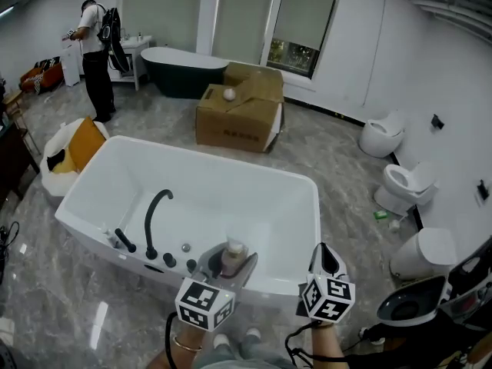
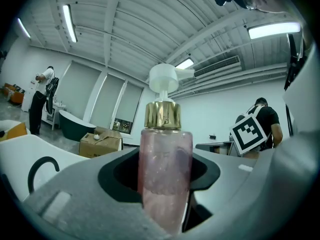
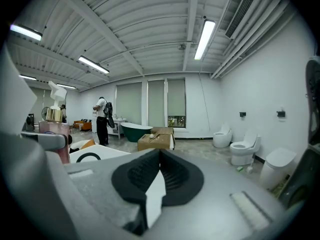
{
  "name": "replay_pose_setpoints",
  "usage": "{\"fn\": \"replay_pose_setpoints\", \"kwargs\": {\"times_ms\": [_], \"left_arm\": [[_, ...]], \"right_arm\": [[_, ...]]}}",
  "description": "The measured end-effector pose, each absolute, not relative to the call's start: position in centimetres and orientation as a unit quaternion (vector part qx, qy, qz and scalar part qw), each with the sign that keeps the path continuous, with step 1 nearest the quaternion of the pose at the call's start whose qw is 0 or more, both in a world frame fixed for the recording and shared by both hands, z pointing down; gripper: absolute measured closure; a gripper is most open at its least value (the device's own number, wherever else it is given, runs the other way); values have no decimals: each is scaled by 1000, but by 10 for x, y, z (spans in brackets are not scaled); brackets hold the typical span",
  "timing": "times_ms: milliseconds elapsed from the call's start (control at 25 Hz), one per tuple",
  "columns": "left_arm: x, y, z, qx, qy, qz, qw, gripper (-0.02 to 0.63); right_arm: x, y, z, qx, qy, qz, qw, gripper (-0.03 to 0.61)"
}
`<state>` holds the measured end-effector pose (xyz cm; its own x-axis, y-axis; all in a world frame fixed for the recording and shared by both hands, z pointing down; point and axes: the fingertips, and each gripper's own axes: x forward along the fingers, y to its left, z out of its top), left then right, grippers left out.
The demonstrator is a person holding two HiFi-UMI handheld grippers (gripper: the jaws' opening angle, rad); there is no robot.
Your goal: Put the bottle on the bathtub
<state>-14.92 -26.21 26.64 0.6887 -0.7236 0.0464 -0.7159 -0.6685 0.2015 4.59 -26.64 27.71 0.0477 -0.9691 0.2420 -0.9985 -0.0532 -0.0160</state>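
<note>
Here, bottle (image 2: 165,164) in left gripper (image 1: 228,269).

Two bathtubs: the white bathtub (image 1: 296,214) and the dark bathtub (image 1: 181,75). One bottle (image 1: 232,257). Two grippers: the left gripper (image 1: 229,269) and the right gripper (image 1: 327,260). Three toilets: far toilet (image 1: 382,134), middle toilet (image 1: 406,184), near toilet (image 1: 424,254). One black faucet (image 1: 150,225). Two cardboard boxes: front box (image 1: 234,121) and rear box (image 1: 257,81). One person (image 1: 94,56).
</note>
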Motion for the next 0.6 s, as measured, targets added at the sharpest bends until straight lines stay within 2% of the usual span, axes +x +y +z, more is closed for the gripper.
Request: {"fn": "replay_pose_setpoints", "kwargs": {"times_ms": [320,600], "left_arm": [[-140,-275,281,908,-404,-1,114,390],[-103,-279,313,914,-387,22,120,390]], "right_arm": [[65,-278,291,720,-681,105,85,575],[111,-275,328,731,-664,130,94,575]]}}
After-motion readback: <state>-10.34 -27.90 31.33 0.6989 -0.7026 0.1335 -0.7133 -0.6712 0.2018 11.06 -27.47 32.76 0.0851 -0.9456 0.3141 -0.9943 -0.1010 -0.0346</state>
